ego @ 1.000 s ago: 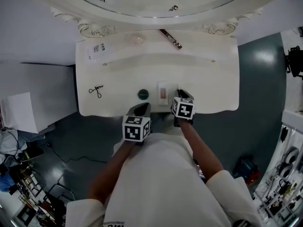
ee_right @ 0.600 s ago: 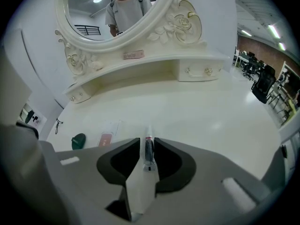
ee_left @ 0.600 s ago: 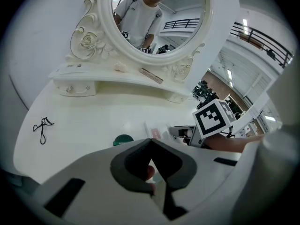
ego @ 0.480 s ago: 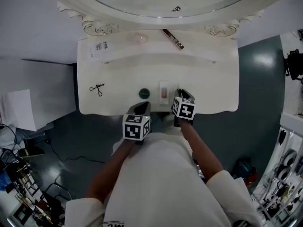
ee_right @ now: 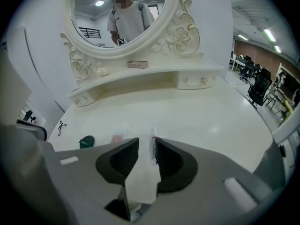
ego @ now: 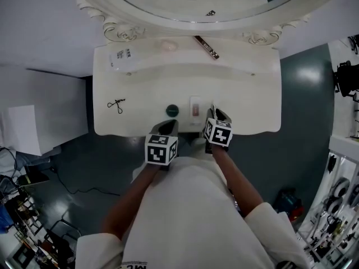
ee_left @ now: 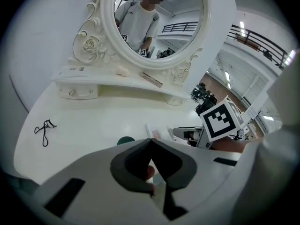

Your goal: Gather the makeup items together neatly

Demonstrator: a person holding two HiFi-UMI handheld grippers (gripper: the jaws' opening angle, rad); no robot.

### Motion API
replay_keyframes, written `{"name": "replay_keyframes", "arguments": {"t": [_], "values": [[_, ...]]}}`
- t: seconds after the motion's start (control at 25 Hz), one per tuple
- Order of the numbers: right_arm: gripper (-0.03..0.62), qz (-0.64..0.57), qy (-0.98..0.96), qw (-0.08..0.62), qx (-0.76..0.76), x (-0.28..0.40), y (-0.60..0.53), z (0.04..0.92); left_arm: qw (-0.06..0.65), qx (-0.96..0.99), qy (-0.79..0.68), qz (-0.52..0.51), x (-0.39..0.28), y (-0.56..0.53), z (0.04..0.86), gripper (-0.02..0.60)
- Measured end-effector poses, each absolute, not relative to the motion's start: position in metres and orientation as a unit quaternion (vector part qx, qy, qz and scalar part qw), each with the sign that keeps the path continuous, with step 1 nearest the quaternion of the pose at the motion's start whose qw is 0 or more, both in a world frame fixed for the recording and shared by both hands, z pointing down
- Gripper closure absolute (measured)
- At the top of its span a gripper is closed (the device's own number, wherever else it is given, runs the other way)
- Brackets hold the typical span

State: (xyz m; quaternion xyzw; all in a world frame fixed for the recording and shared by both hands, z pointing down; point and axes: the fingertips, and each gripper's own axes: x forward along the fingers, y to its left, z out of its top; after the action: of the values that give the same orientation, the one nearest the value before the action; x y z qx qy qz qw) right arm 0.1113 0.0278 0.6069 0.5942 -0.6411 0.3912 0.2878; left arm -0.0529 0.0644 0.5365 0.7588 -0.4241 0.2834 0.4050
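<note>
Forward, right gripper (ee_right: pixel 144 150), jaws opening — tube (ee_right: pixel 153 146) between

Bright, even overhead light is cast; glare is seen on the floor (ego: pixel 313 67), and both gripper views are bent and darkened at the edges.

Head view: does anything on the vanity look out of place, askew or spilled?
Nothing is spilled or damaged, but the items are scattered. The eyelash curler lies alone near the left edge, apart from the green compact and pink case at the front. A slim stick lies diagonally on the raised shelf.
</note>
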Motion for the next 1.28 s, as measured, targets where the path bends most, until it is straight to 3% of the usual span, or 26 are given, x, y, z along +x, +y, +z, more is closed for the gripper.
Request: {"name": "replay_keyframes", "arguments": {"t": [1.28], "values": [[0.533, 0.379, -0.692, 0.232, 0.569, 0.006, 0.045, 0.563, 0.346, 0.764, -0.465, 0.283, -0.137, 0.059, 0.524, 0.572]]}}
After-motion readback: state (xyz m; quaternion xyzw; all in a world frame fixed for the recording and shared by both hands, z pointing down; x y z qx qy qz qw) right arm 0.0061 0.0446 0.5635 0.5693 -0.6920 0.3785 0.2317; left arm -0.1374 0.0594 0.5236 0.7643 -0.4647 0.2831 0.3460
